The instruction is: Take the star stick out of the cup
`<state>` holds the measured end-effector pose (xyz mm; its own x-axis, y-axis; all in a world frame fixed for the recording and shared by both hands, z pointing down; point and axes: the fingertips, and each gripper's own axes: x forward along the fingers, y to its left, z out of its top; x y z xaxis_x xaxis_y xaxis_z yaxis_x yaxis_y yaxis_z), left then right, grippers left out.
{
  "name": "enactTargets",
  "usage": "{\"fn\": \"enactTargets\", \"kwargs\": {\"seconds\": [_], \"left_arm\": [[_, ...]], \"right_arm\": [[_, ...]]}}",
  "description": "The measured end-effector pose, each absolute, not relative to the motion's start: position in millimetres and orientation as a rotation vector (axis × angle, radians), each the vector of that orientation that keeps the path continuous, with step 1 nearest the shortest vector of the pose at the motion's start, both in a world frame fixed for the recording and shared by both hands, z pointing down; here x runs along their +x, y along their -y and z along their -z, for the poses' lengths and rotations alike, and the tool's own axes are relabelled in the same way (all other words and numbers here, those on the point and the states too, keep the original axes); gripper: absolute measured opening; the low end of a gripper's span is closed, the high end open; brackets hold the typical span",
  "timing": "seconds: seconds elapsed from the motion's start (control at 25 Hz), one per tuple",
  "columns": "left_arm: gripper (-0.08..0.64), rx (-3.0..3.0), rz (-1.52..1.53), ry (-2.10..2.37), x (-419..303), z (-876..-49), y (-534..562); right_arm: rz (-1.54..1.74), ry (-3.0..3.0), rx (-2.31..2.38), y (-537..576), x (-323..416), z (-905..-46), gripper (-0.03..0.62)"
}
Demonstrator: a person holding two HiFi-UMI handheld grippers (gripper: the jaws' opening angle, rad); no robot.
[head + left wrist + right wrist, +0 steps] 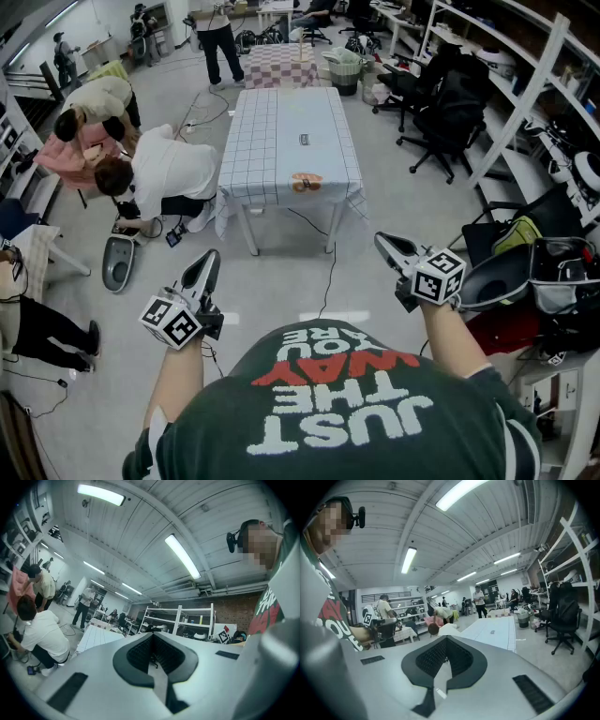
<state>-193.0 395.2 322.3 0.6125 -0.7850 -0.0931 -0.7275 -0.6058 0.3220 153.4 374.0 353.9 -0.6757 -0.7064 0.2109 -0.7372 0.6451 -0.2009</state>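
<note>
A long table [281, 131] with a pale checked cloth stands a few steps ahead of me. Near its front edge lies a small orange and white object [306, 181], too small to tell as a cup, and I can make out no star stick. A small dark item [304, 139] lies mid-table. My left gripper [210, 261] is held in the air at the lower left, its jaws shut and empty [152, 657]. At the lower right my right gripper [385, 243] also hangs well short of the table, jaws together with nothing between them [444, 662].
Two people crouch on the floor to the table's left [159, 173]. Another person [220, 42] stands beyond it by a second checked table [281, 64]. Office chairs [450, 112], white shelving [534, 94] and bags [553, 281] line the right. A cable [328, 272] crosses the floor.
</note>
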Motion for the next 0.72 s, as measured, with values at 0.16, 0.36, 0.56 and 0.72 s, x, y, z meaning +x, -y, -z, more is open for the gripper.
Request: {"fn": "enactTargets", "kwargs": {"seconds": [0.16,0.36,0.56,0.72], "left_arm": [[0.008,2.622,0.336,1.22,-191,-322,-395],[0.008,2.607,0.328,1.228,-184,-321,-393],[0.008,2.62,0.325,1.216,-171,-319,-394],[0.008,2.62,0.314,1.214,-154,-319,-395]], "right_arm": [[-0.409,2.749,1.207,-375,154,-353,0.029],[-0.413,2.752,1.202,-374,158,-354,0.029],[-0.416,2.761,1.188,-376,166,-351,0.029],[-0.444,2.775,1.158,-379,176,-350,0.029]]}}
